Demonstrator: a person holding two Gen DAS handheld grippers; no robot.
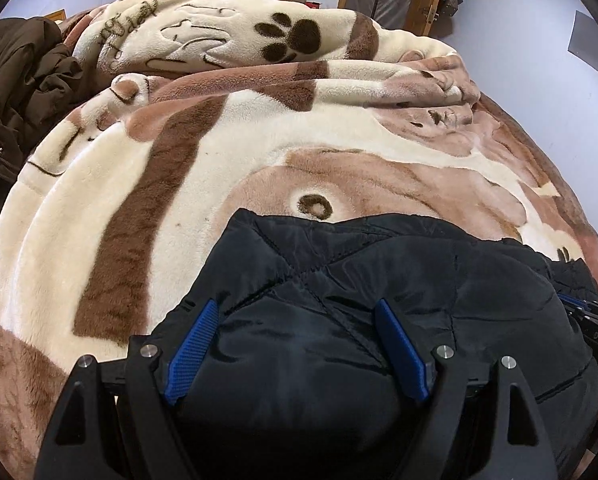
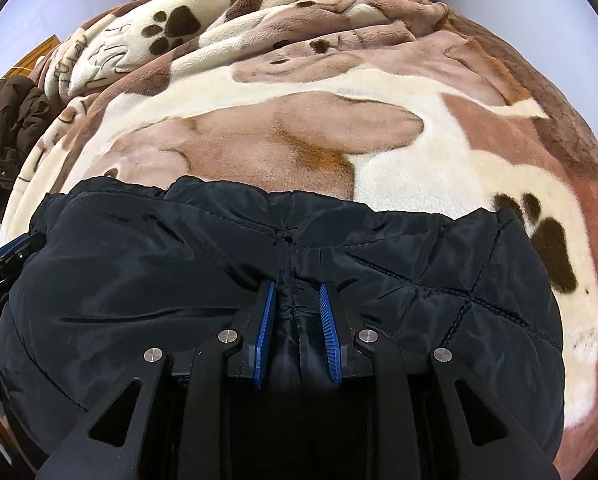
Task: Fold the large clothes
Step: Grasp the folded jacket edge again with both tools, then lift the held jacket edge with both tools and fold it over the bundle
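A black quilted jacket (image 1: pixel 379 264) lies bunched in a thick fold on the near part of a bed. My left gripper (image 1: pixel 297 308) has its jaws wide, and the padded bulk fills the gap, bulging against both blue pads (image 1: pixel 195 344). My right gripper (image 2: pixel 297 286) is shut on a narrow pinch of the jacket (image 2: pixel 159 264) at a stitched seam. Each gripper shows at the edge of the other's view: the right gripper (image 1: pixel 591 320) at the jacket's right end, the left gripper (image 2: pixel 7 260) at its left end.
A plush cream and brown blanket with paw prints (image 1: pixel 179 184) covers the bed (image 2: pixel 419 160) and rises in rumpled ridges at the far side. A dark brown coat (image 1: pixel 23 80) is heaped at the left edge. Wooden cupboards and boxes stand along the back wall.
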